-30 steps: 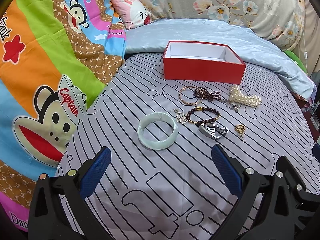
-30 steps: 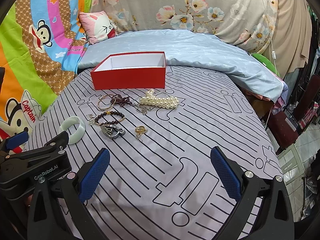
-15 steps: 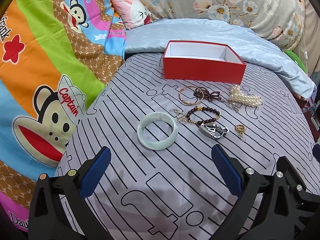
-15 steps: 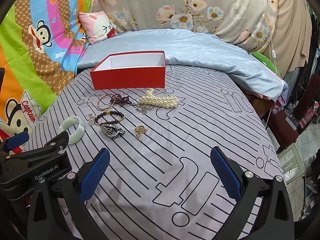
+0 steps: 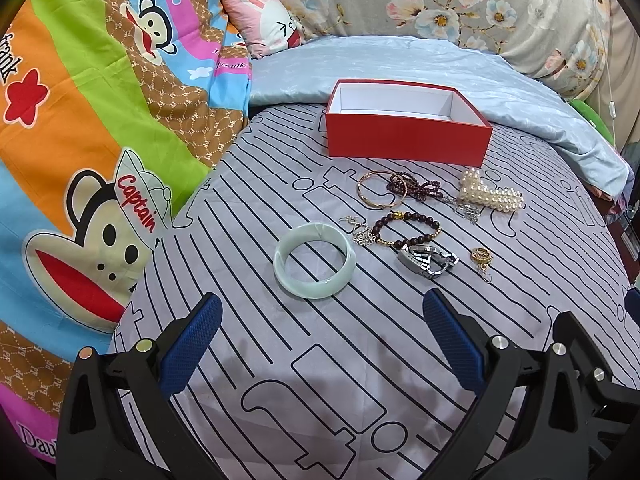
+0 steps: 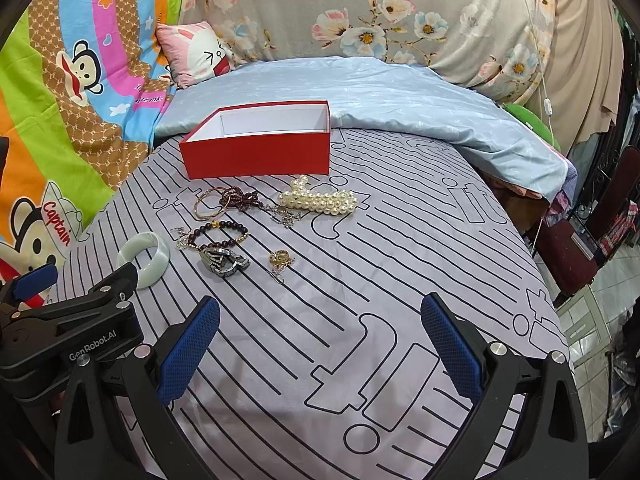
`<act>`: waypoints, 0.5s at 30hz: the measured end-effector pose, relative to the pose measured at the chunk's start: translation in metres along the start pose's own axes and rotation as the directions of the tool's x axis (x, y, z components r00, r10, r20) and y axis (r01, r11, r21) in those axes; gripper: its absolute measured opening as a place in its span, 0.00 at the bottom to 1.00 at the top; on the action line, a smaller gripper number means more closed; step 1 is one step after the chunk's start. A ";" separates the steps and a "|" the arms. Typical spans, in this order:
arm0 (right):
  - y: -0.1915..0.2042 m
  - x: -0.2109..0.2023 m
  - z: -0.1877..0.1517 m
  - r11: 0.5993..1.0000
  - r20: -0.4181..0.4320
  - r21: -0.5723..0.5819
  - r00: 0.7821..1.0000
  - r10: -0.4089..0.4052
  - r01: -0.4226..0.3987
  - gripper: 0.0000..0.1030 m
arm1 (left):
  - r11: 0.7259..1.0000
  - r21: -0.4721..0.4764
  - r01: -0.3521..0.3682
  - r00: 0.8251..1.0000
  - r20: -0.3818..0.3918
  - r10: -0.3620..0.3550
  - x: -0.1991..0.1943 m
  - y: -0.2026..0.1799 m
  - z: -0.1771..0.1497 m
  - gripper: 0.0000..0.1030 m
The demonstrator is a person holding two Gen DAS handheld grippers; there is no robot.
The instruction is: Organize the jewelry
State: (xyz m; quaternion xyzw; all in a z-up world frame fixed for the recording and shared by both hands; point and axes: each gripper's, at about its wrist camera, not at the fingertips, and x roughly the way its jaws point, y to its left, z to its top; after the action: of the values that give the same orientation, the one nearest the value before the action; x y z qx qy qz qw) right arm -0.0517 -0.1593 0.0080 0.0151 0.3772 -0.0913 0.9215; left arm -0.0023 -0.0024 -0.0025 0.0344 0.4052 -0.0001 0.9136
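In the left wrist view your left gripper (image 5: 320, 336) hovers low over the near part of the bed (image 5: 360, 380) with its jaws spread wide and nothing between them. The jade bangle (image 5: 315, 260) lies flat just ahead of it, slightly left of the jewelry cluster and apart from the rest except for a small silver charm (image 5: 362, 236) close to its right rim. Beyond it sit the dark bead bracelet (image 5: 406, 232), the metal watch (image 5: 426, 260), the gold ring piece (image 5: 481, 257), the gold hoop bangle (image 5: 382, 190) tangled with dark beads, and the pearl bracelet (image 5: 490, 196); the red box (image 5: 408, 140) stands open and empty toward the far edge, against the blue quilt (image 5: 400, 60). The bangle looks like your easiest first pick: come down so one finger goes inside the ring and the other outside, pinch the near wall, and lift straight up so the charm is not dragged along. In the right wrist view your right gripper (image 6: 320, 340) is likewise wide apart and holding nothing, well short of the cluster, with the left tool visible at the lower left beside the bangle. Keep it clear while the left works, then take the watch or pearls, closing gently because the soft sheet will give under pressure.
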 end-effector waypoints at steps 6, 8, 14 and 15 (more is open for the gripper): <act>-0.001 0.001 0.000 1.000 0.000 0.002 1.000 -0.001 0.001 0.95 | 1.000 -0.005 -0.002 1.000 -0.002 0.002 0.000 0.001 0.000 0.95; -0.001 0.002 0.000 1.000 -0.001 0.003 1.000 -0.002 0.002 0.95 | 1.000 -0.006 -0.003 1.000 -0.003 0.003 0.000 0.002 -0.001 0.95; -0.004 0.006 -0.001 1.000 -0.004 0.009 1.000 0.000 0.000 0.95 | 1.000 -0.014 -0.006 1.000 -0.004 0.006 0.002 0.005 0.000 0.95; -0.005 0.007 -0.001 1.000 -0.007 0.011 1.000 0.000 0.000 0.95 | 1.000 -0.015 -0.008 1.000 -0.006 0.008 0.003 0.005 0.000 0.95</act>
State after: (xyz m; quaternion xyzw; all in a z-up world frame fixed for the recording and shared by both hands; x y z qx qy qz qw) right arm -0.0481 -0.1655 0.0024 0.0206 0.3799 -0.0934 0.9201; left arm -0.0002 0.0031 -0.0039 0.0293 0.4079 0.0064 0.9125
